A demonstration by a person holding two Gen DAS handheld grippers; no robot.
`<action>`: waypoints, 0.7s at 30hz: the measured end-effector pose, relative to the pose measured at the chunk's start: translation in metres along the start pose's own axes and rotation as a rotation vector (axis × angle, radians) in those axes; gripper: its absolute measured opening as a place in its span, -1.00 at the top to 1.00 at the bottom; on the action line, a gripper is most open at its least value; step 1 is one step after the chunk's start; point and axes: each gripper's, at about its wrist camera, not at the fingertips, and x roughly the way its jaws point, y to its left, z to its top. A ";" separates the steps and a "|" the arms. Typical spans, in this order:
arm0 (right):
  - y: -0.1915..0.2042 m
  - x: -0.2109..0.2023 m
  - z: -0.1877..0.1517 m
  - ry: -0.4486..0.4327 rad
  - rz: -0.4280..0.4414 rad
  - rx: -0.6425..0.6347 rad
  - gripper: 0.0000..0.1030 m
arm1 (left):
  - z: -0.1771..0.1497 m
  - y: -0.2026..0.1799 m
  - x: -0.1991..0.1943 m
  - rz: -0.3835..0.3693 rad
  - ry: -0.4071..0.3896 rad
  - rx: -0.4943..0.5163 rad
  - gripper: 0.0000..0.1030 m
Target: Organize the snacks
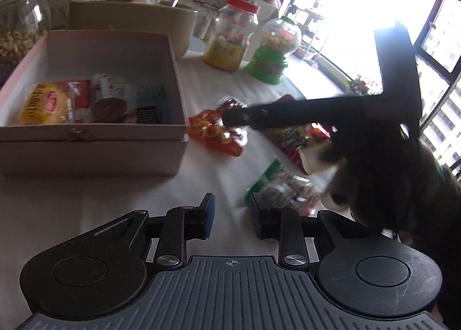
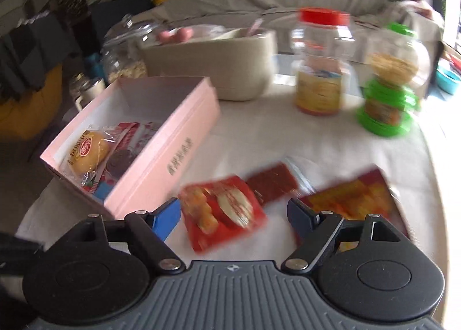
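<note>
White cloth covers the table (image 2: 245,134), and a grey sofa runs along the top of both views, with bright windows at the right edge of the left wrist view.

Low in the left wrist view, the left claw (image 1: 232,219) has its jaws narrow, a small gap between the blue pads and nothing between them. Just beyond its right finger lies a clear packet with a green edge (image 1: 276,186). To the left of that stands the pink box (image 1: 95,140), open on top, holding a yellow bun packet (image 1: 40,105), a chocolate-coloured snack (image 1: 109,108) and other small wrappers. Right of the box lie a red snack packet (image 1: 216,131) and a dark red packet (image 1: 230,105). The right claw's dark body crosses the right side of this view, one finger reaching over those packets.

In the blurred right wrist view, the right claw (image 2: 234,216) stands wide, empty, with the red snack packet (image 2: 222,212) on the cloth between its fingers; whether the pads touch it I cannot tell. A red and yellow packet (image 2: 357,200) lies by its right finger, and the dark red packet (image 2: 273,183) just beyond. The pink box (image 2: 161,157) sits to the left.

Farther back stand a beige tub (image 2: 219,68), a red-lidded jar (image 2: 322,70), a green candy dispenser (image 2: 389,85) and, at upper left, a glass jar (image 2: 126,50).
</note>
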 end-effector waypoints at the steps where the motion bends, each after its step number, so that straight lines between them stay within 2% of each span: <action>1: 0.005 0.012 0.005 0.019 -0.006 -0.021 -0.59 | -0.002 0.003 -0.001 0.004 0.004 -0.005 0.41; 4: 0.010 0.041 0.010 0.091 -0.047 -0.014 -0.58 | -0.008 0.016 -0.005 0.003 0.014 -0.043 0.41; 5: 0.010 0.042 0.009 0.080 -0.051 -0.011 -0.56 | -0.010 0.021 -0.007 0.001 0.014 -0.058 0.41; 7: 0.013 0.034 0.005 0.068 -0.065 -0.042 -0.13 | -0.014 0.027 -0.009 -0.007 0.011 -0.076 0.41; 8: 0.013 0.027 0.003 0.064 -0.067 -0.038 -0.09 | -0.016 0.030 -0.010 -0.014 0.010 -0.086 0.41; 10: 0.006 0.008 -0.004 0.056 -0.061 -0.005 0.39 | -0.019 0.034 -0.008 -0.023 0.011 -0.105 0.41; 12: 0.000 -0.009 -0.015 0.062 -0.102 0.018 0.57 | -0.022 0.037 -0.006 -0.034 0.012 -0.116 0.41; 17: -0.019 -0.041 -0.058 0.076 -0.128 0.115 0.58 | -0.024 0.035 0.003 -0.093 0.032 -0.118 0.41; 21: -0.016 -0.060 -0.089 0.071 -0.039 0.210 0.57 | -0.024 0.027 0.005 -0.106 0.033 -0.098 0.41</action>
